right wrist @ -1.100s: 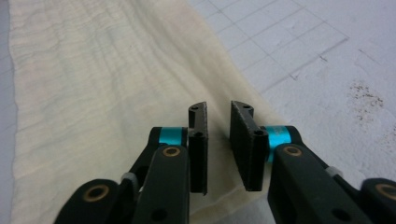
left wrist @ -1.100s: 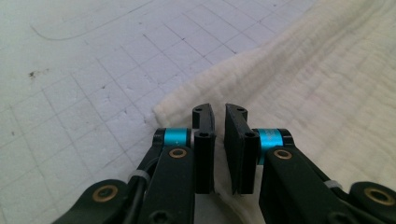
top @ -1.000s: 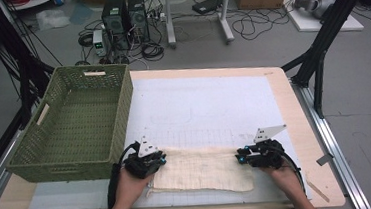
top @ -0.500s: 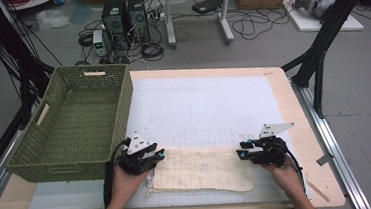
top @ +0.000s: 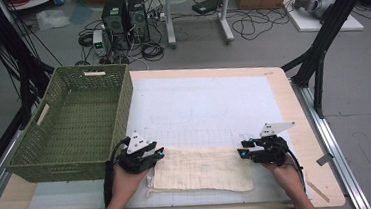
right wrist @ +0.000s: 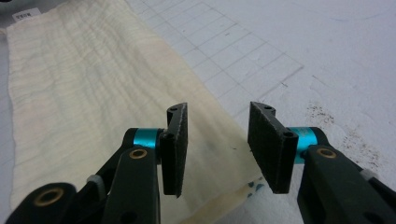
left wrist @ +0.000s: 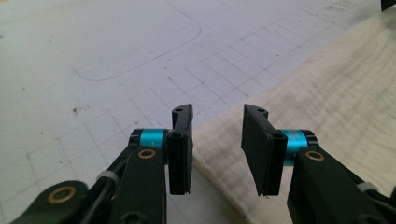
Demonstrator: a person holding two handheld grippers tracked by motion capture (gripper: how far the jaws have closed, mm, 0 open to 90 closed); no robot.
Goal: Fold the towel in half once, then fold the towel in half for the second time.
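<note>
Looked along the left gripper, jaws parted with a clear gap after having just been opening, nothing pressed between the pads. Hovered over the near edge of a cream cloth, ribbed in fine lines and lying flat toward the right. Rested on a white mat printed with a faint grid and a rounded outline.

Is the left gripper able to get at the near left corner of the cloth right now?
Probably yes: the left gripper stands open at the cloth edge, nothing between them.
</note>
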